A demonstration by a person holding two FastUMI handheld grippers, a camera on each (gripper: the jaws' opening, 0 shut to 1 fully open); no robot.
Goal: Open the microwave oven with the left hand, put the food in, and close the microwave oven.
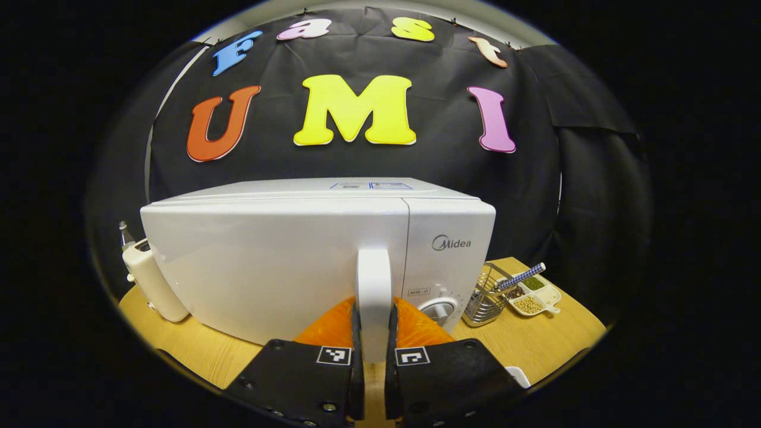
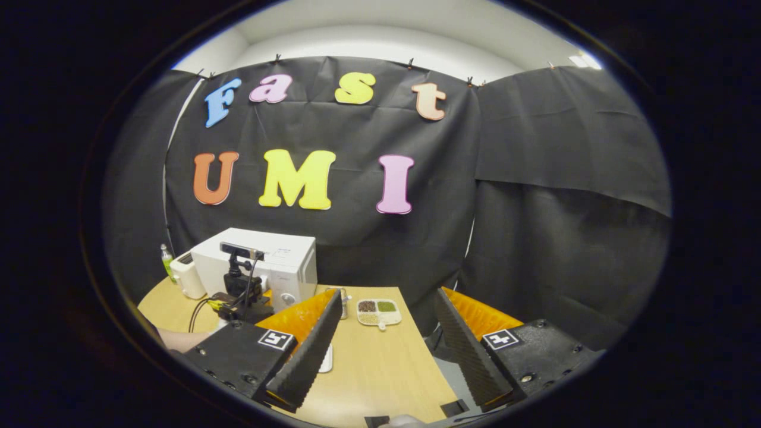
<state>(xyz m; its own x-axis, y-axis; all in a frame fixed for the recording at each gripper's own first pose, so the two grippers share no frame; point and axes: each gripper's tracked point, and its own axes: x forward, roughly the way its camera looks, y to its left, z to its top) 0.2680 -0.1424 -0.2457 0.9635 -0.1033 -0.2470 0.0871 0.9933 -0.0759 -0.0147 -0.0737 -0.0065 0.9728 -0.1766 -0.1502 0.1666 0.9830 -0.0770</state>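
The white microwave oven [image 1: 267, 261] stands on the wooden table, its door looking flush with the body. My left gripper [image 1: 373, 318] is shut on the door's white vertical handle [image 1: 373, 279], one finger pressing each side. In the right gripper view the microwave [image 2: 279, 258] sits far off at the left, with the left gripper [image 2: 238, 294] and a person's forearm in front of it. My right gripper [image 2: 383, 351] hangs open over the near table edge, nothing between its fingers. A white flat item [image 2: 326, 359] lies by its left finger, mostly hidden.
A divided white dish of beans [image 1: 533, 297] with a spoon lies right of the microwave, beside a wire basket [image 1: 484, 300]. A white appliance [image 1: 154, 279] and a small bottle stand to the left. The wooden table [image 2: 380, 368] ends near the right gripper.
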